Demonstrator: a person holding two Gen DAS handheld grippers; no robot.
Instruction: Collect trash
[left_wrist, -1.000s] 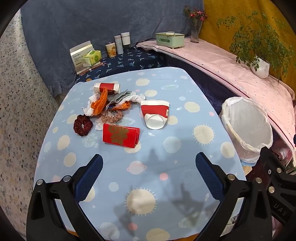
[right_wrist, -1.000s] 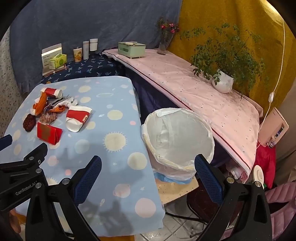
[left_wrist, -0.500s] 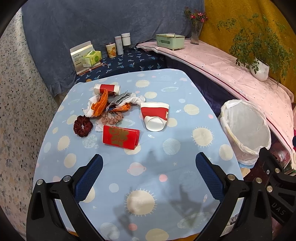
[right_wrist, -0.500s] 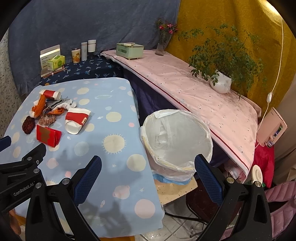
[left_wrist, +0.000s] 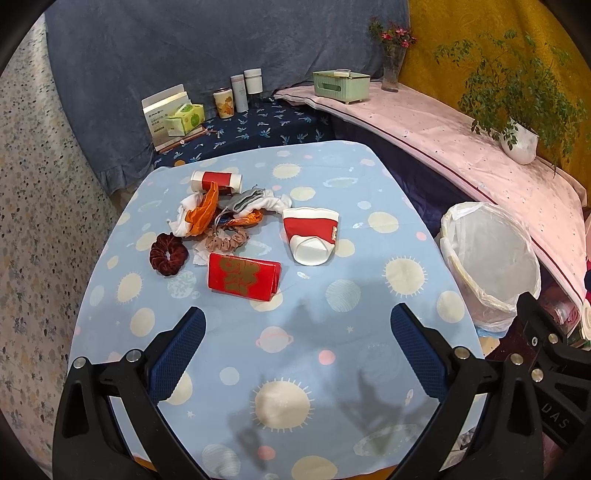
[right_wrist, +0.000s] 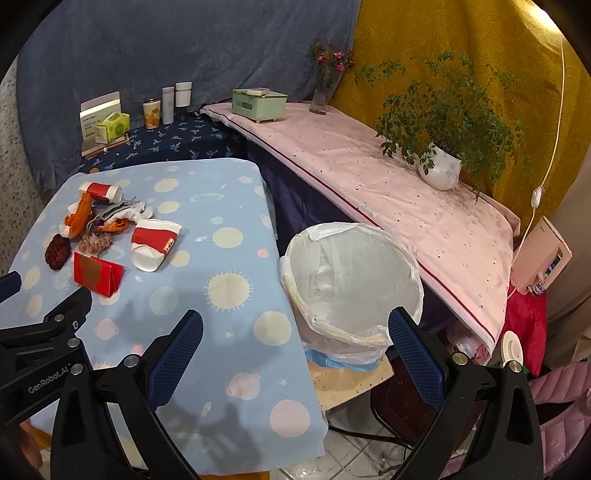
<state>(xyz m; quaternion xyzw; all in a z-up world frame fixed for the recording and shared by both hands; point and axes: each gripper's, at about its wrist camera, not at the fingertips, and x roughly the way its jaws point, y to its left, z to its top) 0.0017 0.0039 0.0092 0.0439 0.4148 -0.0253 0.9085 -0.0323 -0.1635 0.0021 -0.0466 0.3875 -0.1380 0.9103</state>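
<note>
Trash lies on the blue planet-print tablecloth (left_wrist: 280, 343): a crushed red-and-white paper cup (left_wrist: 312, 236) (right_wrist: 153, 242), a red packet with gold print (left_wrist: 242, 277) (right_wrist: 96, 273), a second paper cup on its side (left_wrist: 216, 181) (right_wrist: 99, 191), and a heap of orange wrappers, white tissue and scrunchies (left_wrist: 218, 218) (right_wrist: 98, 221). A bin with a white liner (left_wrist: 487, 264) (right_wrist: 351, 288) stands beside the table's right edge. My left gripper (left_wrist: 297, 325) hangs open above the near table, short of the red packet. My right gripper (right_wrist: 293, 328) is open over the table's corner and the bin's near rim. Both hold nothing.
A dark red scrunchie (left_wrist: 168, 254) lies left of the packet. Behind the table, a dark shelf holds a tissue pack (left_wrist: 186, 118) and several containers. A pink-covered ledge (right_wrist: 388, 192) carries a green box, a vase and a potted plant (right_wrist: 441, 170).
Both grippers have drawn back and risen slightly, so the table and bin look a little smaller and farther. Nothing on the table has moved.
</note>
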